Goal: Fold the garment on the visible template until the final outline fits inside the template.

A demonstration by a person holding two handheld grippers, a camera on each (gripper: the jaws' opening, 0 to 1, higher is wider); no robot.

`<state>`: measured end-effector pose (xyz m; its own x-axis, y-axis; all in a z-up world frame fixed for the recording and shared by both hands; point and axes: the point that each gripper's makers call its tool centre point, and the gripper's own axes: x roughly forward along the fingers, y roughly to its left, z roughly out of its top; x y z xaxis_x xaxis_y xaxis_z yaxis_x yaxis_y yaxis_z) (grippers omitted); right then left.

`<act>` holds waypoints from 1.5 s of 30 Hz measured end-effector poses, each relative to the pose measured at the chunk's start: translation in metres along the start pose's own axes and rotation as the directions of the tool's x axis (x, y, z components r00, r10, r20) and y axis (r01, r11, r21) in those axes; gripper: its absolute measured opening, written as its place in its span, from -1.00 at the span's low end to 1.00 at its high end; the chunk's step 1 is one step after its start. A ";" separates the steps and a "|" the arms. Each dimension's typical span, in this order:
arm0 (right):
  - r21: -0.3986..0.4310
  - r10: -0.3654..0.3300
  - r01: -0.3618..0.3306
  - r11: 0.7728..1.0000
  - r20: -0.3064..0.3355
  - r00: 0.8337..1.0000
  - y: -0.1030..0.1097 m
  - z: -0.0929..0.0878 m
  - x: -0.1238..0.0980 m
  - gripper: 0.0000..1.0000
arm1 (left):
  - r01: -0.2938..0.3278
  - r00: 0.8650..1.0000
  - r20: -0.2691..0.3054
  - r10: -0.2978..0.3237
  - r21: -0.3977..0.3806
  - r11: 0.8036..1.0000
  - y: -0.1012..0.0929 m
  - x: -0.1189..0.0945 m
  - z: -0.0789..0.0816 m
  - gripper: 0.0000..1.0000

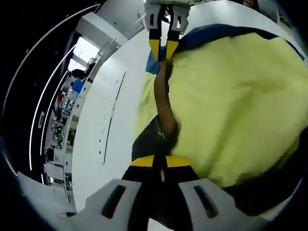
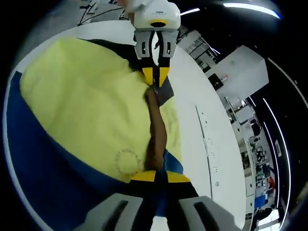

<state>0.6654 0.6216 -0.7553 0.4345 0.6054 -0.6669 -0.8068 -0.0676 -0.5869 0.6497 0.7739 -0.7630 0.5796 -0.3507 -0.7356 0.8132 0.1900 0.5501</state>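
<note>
A yellow garment [image 1: 231, 101] with a brown band [image 1: 163, 106] along its edge lies on a blue template [image 2: 43, 159] on the white table [image 1: 110, 110]. My left gripper [image 1: 161, 162] is shut on one end of the brown band, where dark fabric [image 1: 149, 139] bunches. My right gripper [image 2: 160, 177] is shut on the band's other end. The two grippers face each other, with the band [image 2: 155, 130] stretched between them. The right gripper [image 1: 162, 48] enters the left gripper view from the top, and the left gripper [image 2: 156, 77] the right gripper view from the top. The yellow garment [image 2: 82, 101] covers most of the template.
The table [image 2: 202, 125] runs on beside the garment, with faint printed marks [image 2: 208, 139] along a line. Beyond the table's edge stand shelves with equipment [image 1: 60, 120] and a white cabinet [image 2: 240, 72]. A bright window [image 1: 84, 50] is at the far end.
</note>
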 end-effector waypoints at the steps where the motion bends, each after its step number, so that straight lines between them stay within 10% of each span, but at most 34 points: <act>1: 0.012 0.002 -0.002 1.000 0.014 1.000 -0.002 0.004 -0.002 -1.00 | 0.006 1.000 0.012 -0.005 -0.042 0.999 0.000 -0.002 0.002 -1.00; 11: 0.316 -0.050 0.003 0.949 0.141 0.989 -0.040 0.025 -0.021 -1.00 | 0.077 0.981 0.194 0.003 -0.405 0.911 0.030 -0.030 0.018 -1.00; 18: 0.531 -0.126 0.013 0.847 0.179 0.976 -0.082 0.022 -0.015 -1.00 | 0.041 0.965 0.233 0.119 -0.586 0.809 0.071 -0.036 0.017 -1.00; 23: 0.682 -0.134 0.004 0.732 0.137 0.981 -0.095 -0.002 0.010 -1.00 | 0.015 0.965 0.199 0.172 -0.694 0.720 0.088 -0.015 0.001 -1.00; 27: 0.711 -0.122 0.017 0.703 0.097 0.988 -0.092 -0.015 0.031 -1.00 | -0.002 0.970 0.162 0.184 -0.746 0.666 0.089 0.007 -0.008 -1.00; 32: 0.735 -0.102 0.025 0.678 0.060 0.993 -0.084 -0.021 0.046 -1.00 | -0.003 0.981 0.120 0.152 -0.774 0.633 0.078 0.027 -0.021 -1.00; 45: 0.752 -0.075 0.027 0.659 0.030 0.997 -0.079 -0.034 0.061 -1.00 | 0.020 0.990 0.105 0.097 -0.774 0.632 0.065 0.037 -0.026 -1.00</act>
<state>0.7695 0.6366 -0.7652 0.4817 0.6322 -0.6069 -0.8209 0.5680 -0.0599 0.7255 0.7973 -0.7646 0.6473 -0.4248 -0.6329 0.5669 0.8233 0.0272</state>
